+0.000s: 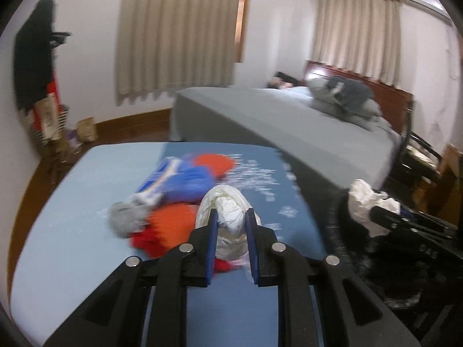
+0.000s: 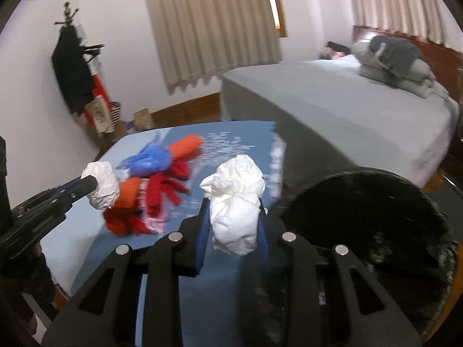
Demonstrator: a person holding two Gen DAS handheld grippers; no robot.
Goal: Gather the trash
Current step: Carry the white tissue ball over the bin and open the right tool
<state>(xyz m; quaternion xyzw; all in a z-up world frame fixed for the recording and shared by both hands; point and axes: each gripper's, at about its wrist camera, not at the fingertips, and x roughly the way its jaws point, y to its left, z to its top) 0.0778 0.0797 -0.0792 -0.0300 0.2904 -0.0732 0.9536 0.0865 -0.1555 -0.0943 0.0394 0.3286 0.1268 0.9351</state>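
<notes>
Two grippers hang above a blue surface (image 1: 72, 202), each pinching crumpled white trash: the left gripper (image 1: 233, 217) clamps a white wad (image 1: 228, 217), the right gripper (image 2: 233, 202) squeezes a tissue ball (image 2: 235, 202) near the surface's right edge. A black-lined bin (image 2: 370, 211) stands just beside that edge. Red, orange and blue cloths (image 2: 156, 179) lie heaped mid-surface, a grey bed (image 2: 332, 101) behind.

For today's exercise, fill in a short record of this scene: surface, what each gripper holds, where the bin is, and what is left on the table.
surface: blue table
left gripper: shut on a crumpled white paper wad
right gripper: shut on a crumpled white tissue
bin: black trash bin, at the table's right edge, beside the bed
left on table: red, orange and blue pile
</notes>
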